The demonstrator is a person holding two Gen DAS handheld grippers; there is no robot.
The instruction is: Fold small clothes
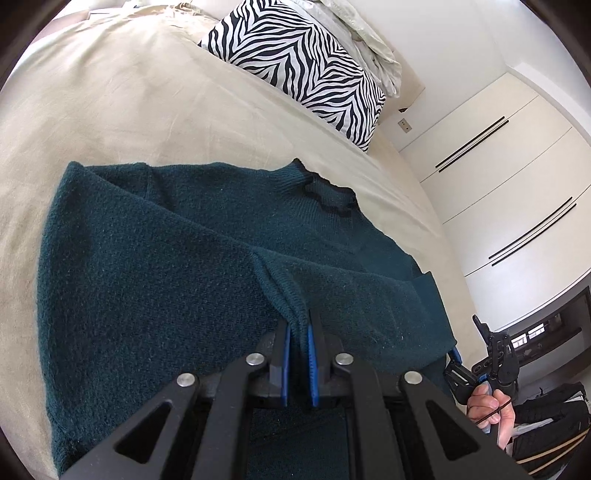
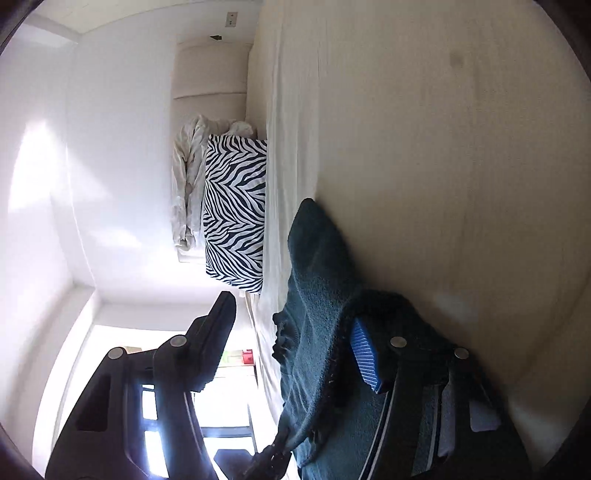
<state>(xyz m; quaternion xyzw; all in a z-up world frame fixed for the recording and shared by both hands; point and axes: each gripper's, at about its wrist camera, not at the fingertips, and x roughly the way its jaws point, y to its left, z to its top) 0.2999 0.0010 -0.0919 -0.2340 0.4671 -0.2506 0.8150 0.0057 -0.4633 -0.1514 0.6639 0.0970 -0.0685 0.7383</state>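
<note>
A dark teal knit sweater (image 1: 155, 258) lies on the beige bed (image 1: 110, 96), collar toward the far right. My left gripper (image 1: 298, 325) is shut on a pinched ridge of the sweater's knit near its lower middle. My right gripper (image 2: 295, 325) is open, rolled sideways at the sweater's edge; one blue-padded finger (image 2: 364, 354) lies under or against the sweater (image 2: 317, 280), the other finger (image 2: 218, 321) is apart in the air. The right gripper also shows in the left wrist view (image 1: 480, 362), held by a hand at the bed's right edge.
A zebra-print pillow (image 1: 295, 70) and crumpled white bedding (image 1: 362, 33) lie at the head of the bed. White wardrobe doors (image 1: 517, 177) stand beyond the bed's right side. A bright window (image 2: 221, 398) shows in the right wrist view.
</note>
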